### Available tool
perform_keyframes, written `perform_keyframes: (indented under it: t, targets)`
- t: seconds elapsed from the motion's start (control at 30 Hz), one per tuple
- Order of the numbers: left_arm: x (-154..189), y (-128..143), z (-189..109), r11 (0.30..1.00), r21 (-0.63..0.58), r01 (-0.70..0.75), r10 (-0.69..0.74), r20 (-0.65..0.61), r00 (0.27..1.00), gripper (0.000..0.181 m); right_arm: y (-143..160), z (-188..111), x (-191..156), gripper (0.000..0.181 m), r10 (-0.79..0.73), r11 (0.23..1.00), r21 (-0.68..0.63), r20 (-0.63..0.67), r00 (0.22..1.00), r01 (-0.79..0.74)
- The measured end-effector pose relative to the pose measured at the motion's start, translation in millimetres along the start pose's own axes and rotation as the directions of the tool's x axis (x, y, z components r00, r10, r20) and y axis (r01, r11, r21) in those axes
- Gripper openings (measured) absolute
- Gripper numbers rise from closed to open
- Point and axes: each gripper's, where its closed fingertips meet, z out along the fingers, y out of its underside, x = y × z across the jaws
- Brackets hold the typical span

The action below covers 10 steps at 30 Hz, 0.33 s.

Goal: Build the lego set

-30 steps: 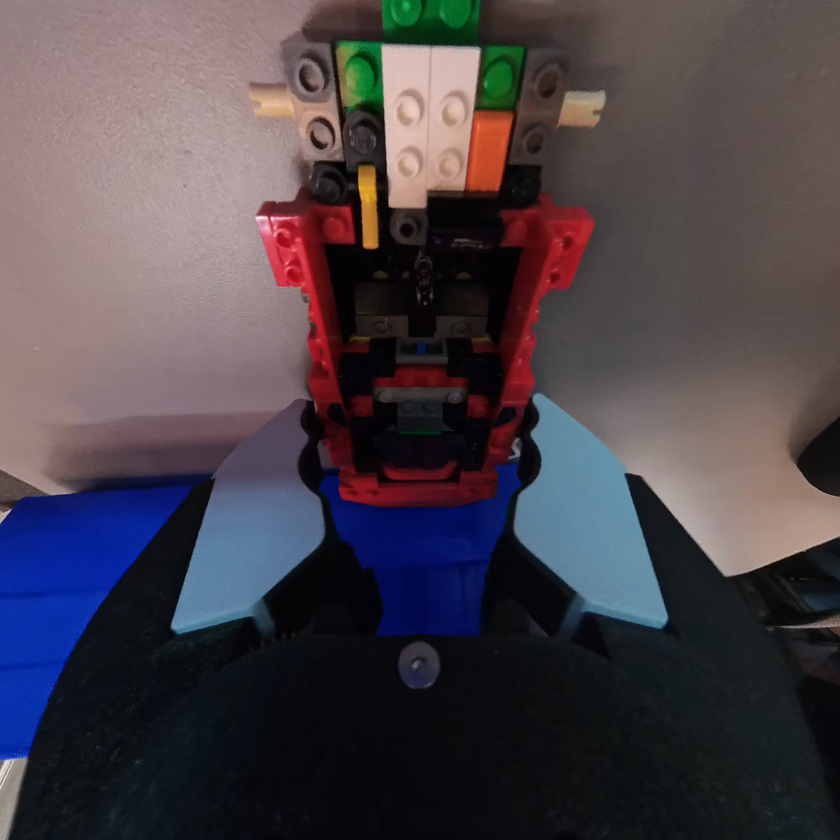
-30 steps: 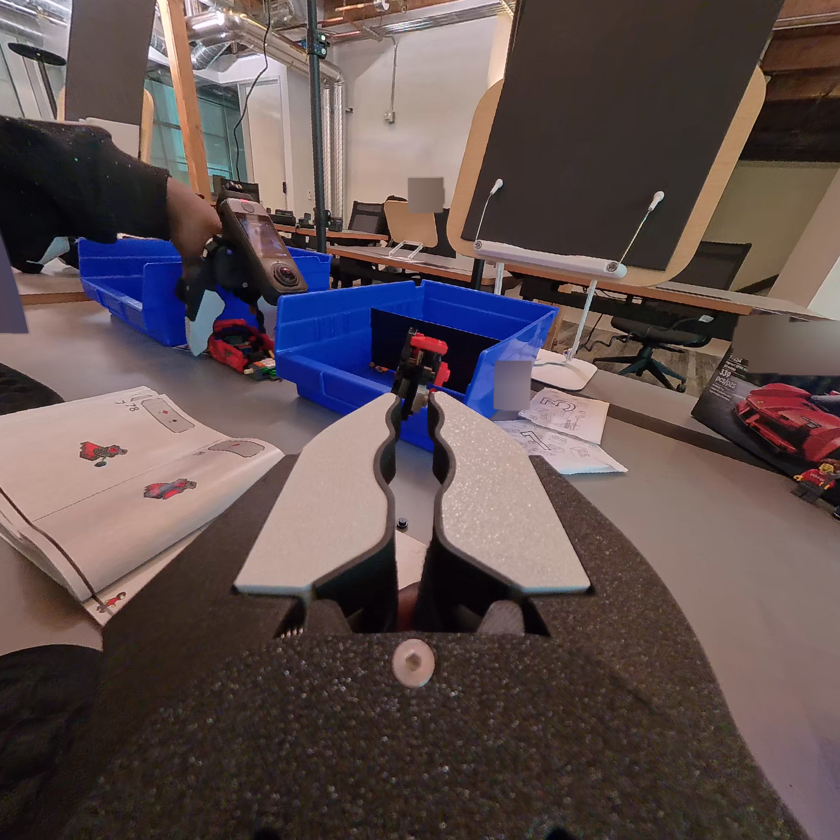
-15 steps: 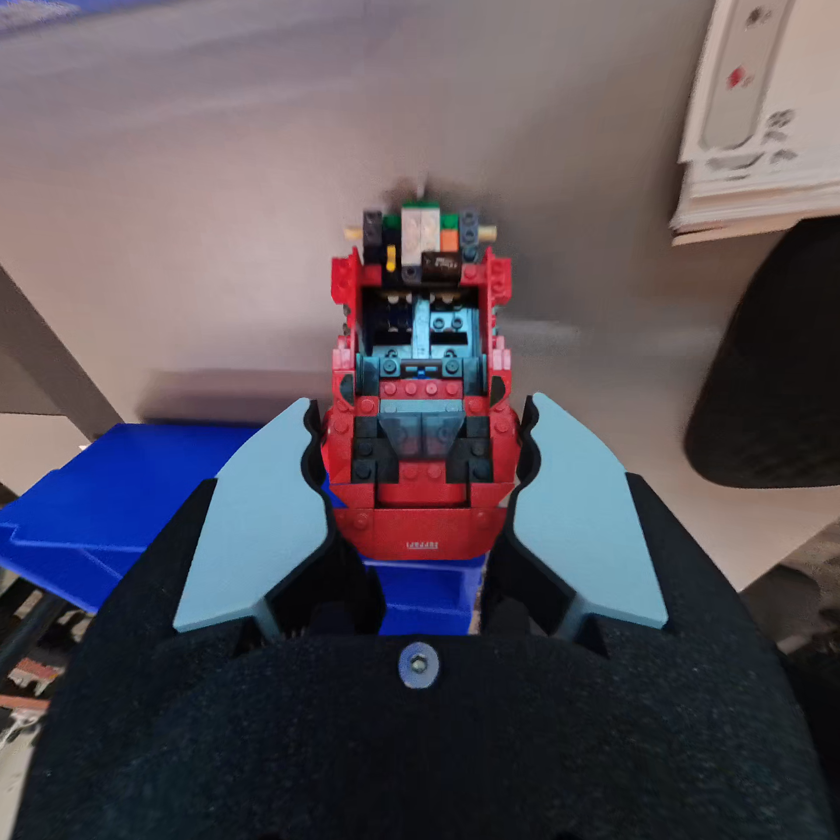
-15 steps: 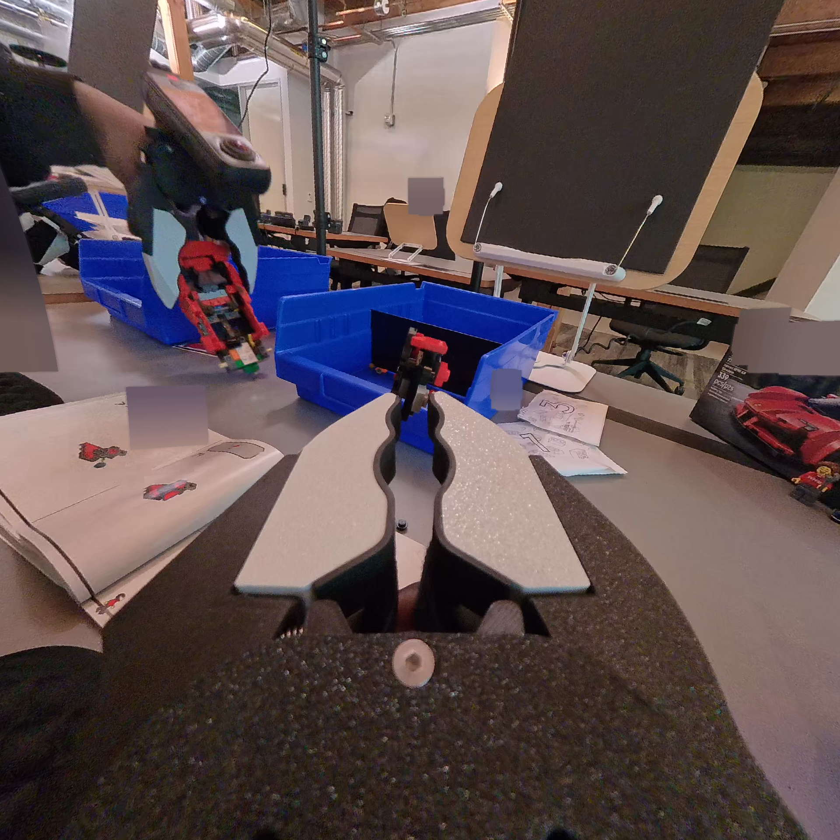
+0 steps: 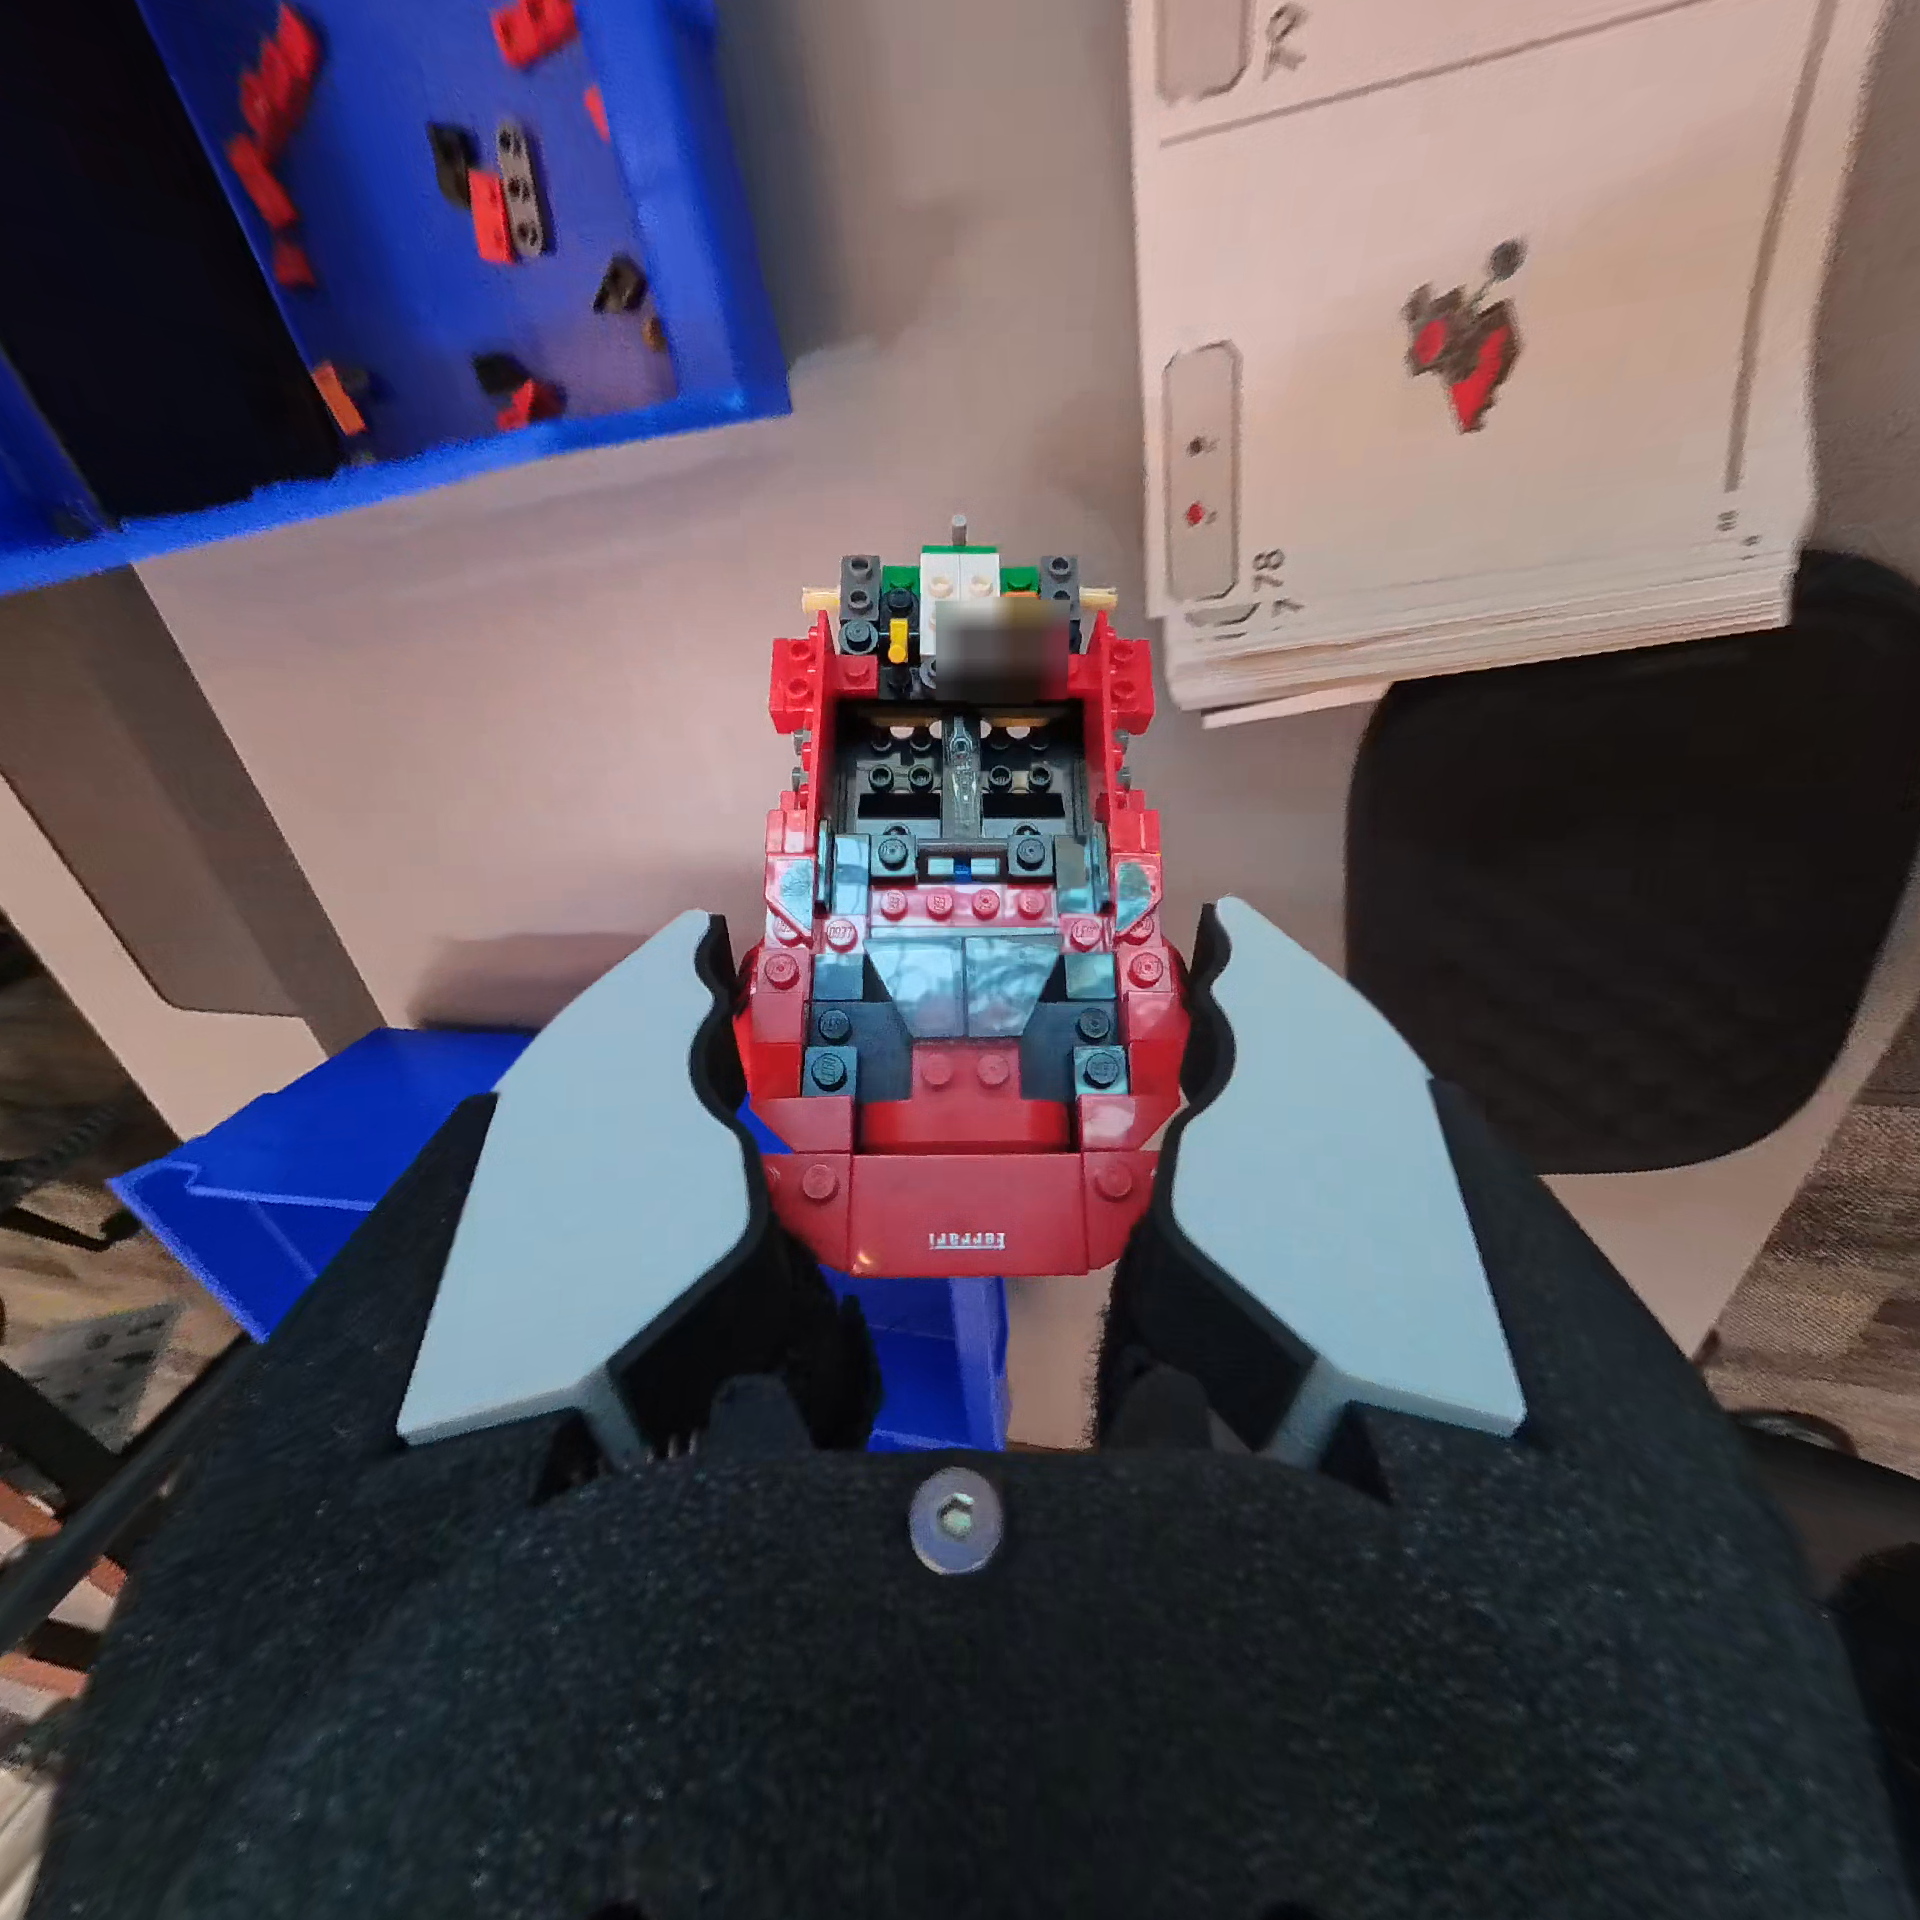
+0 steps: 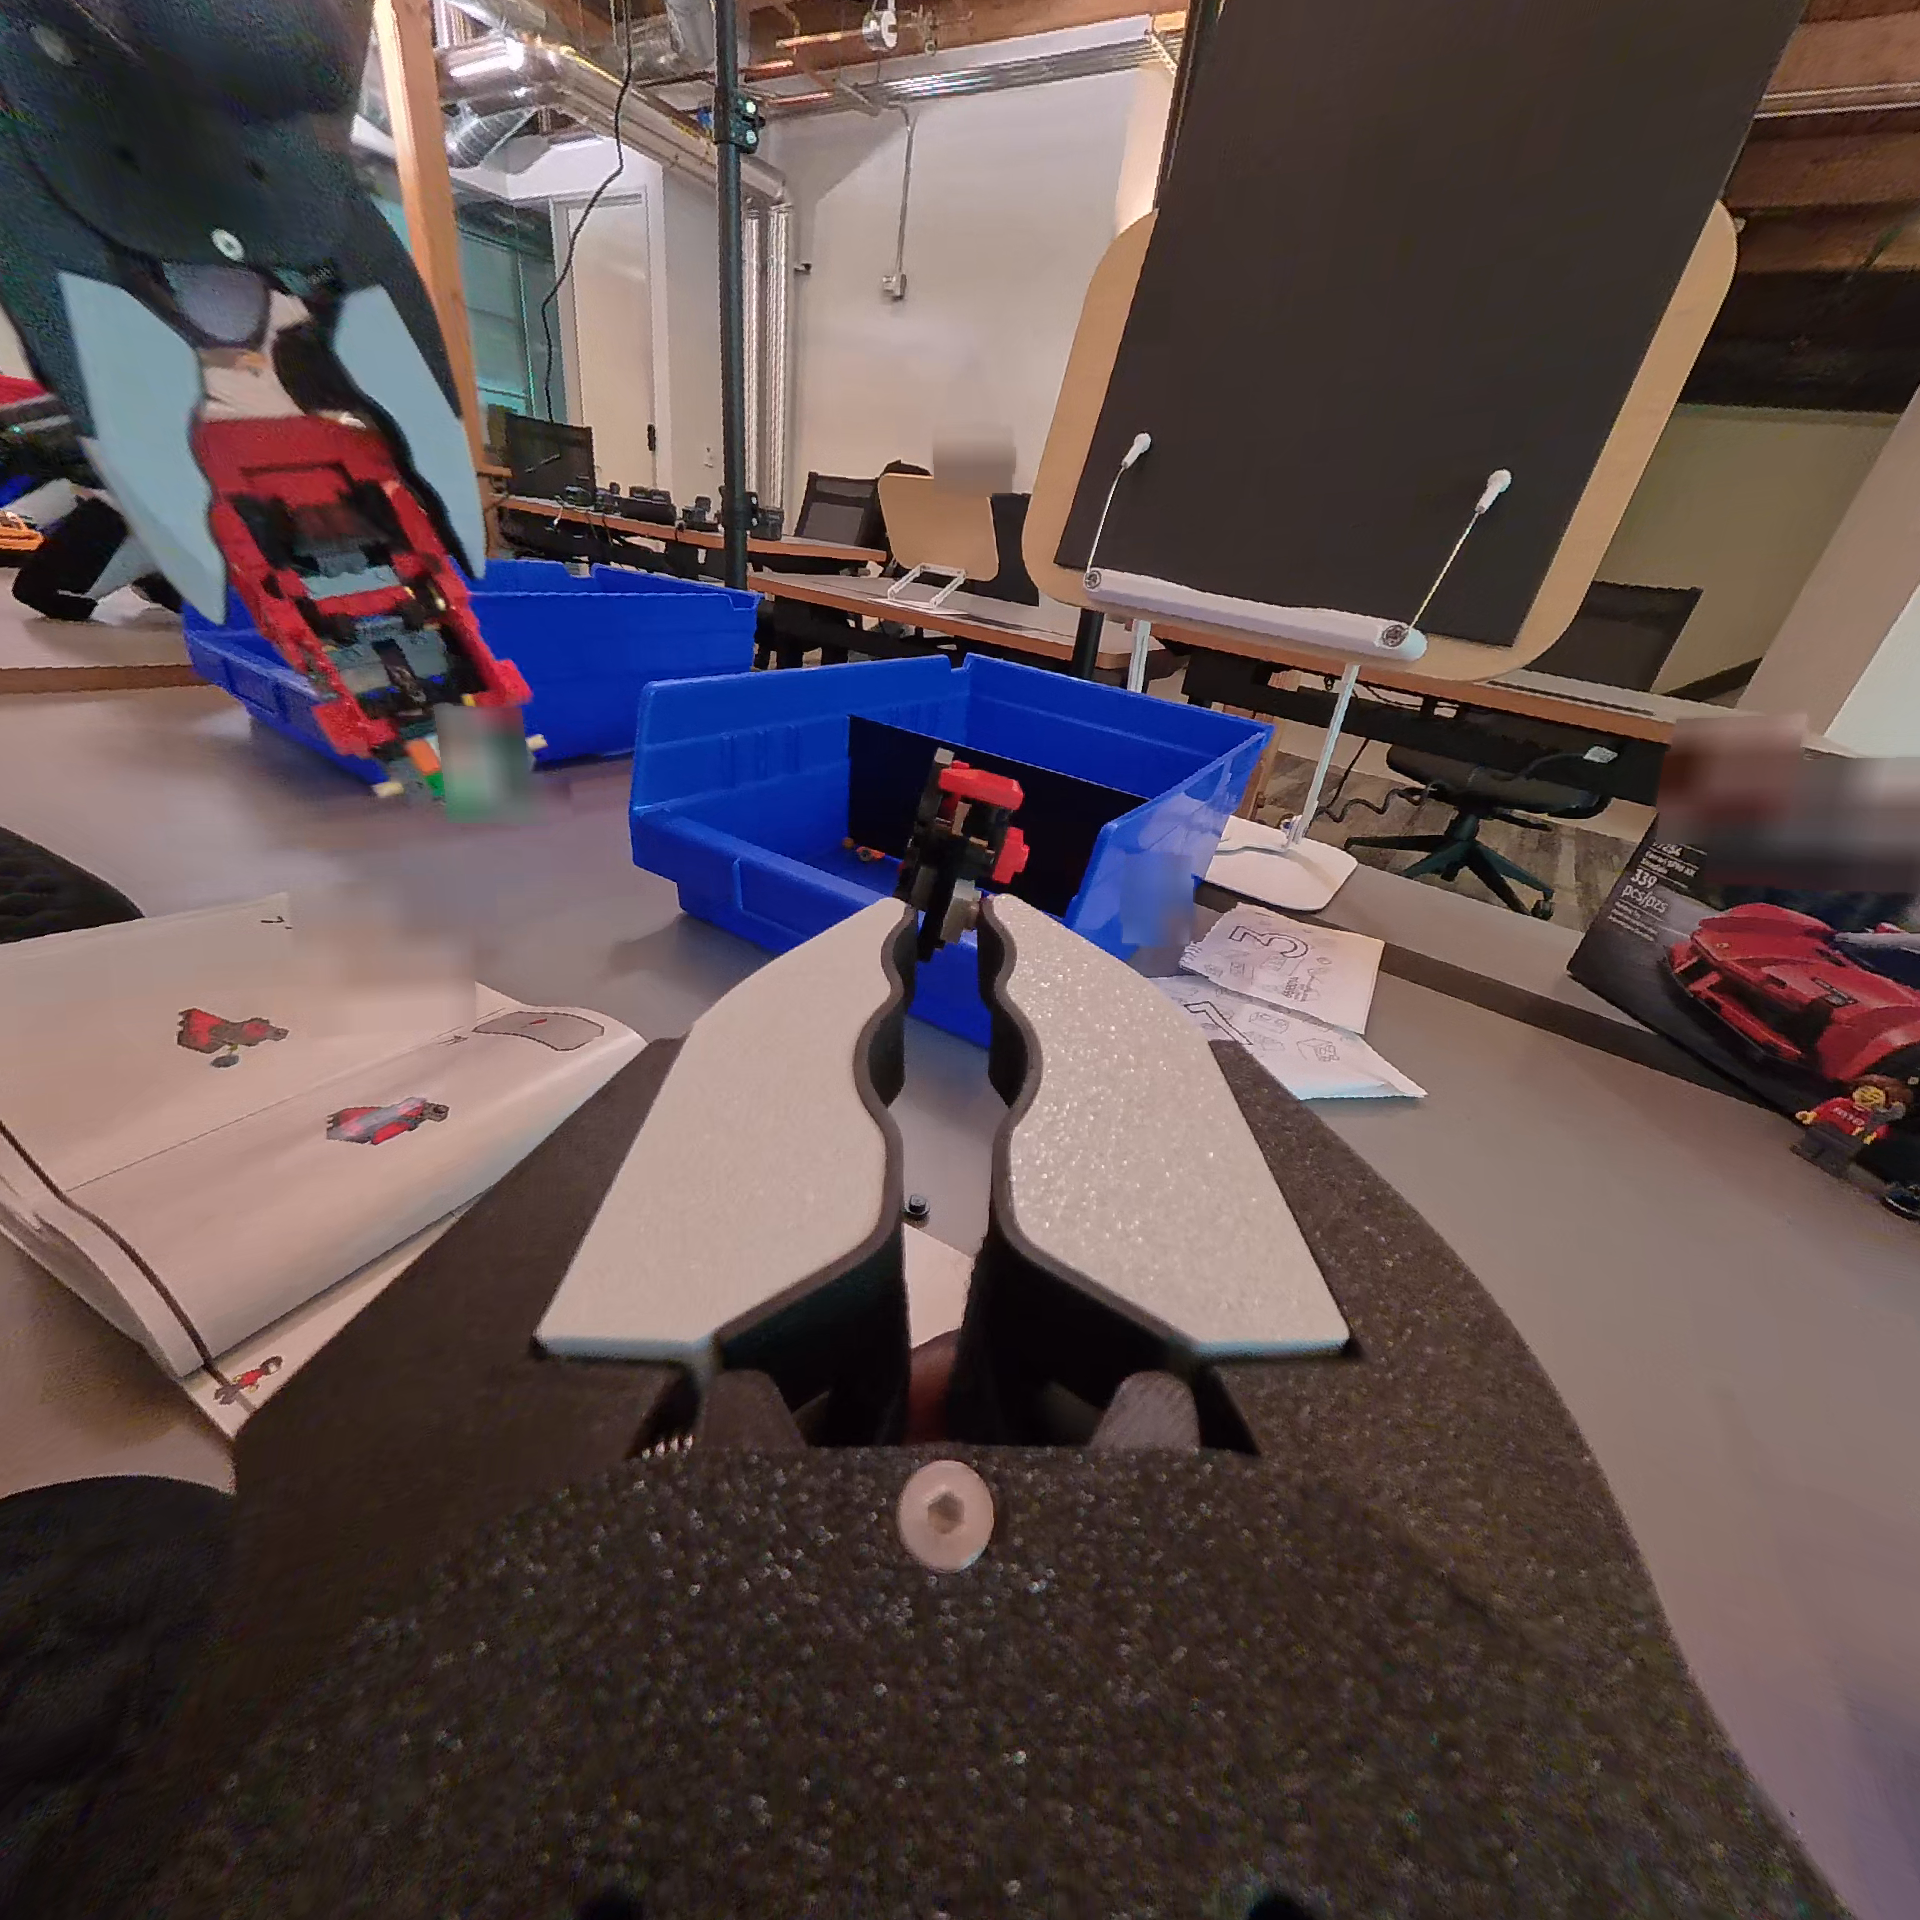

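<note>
Tools: left tool [image 5: 961,997] clamps red car [image 5: 961,997] (lifted off table); right tool [image 6: 943,920] pinches small brick assembly [image 6: 961,831].

You're in an open-plan office: at twelve o'clock stand rows of desks [image 6: 665,535] with monitors [image 6: 549,457], a swivel chair [image 6: 1475,800] at two o'clock, exposed ceiling ducts [image 6: 551,73] overhead.

Even indoor light, wide-angle bending at edges, motion blur across the background.
</note>
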Motion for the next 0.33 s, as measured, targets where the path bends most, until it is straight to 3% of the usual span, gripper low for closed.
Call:
perform_keyframes:
  t: [0.03,0.33]
  targets:
    - [6.1,-4.9,-4.5,1.0,0.012,-0.012,0.012,0.002,1.0,0.083,0.1,0.2,-0.3,0.01,-0.001,1.0,-0.001,0.001,1.0,0.001]
    - [71.4,-61.4,-3.9,0.989,0.106,-0.1,0.102,-0.02,0.995,0.083,-1.0,0.0,-0.1,0.01,-0.006,1.0,0.004,-0.002,1.0,0.006]
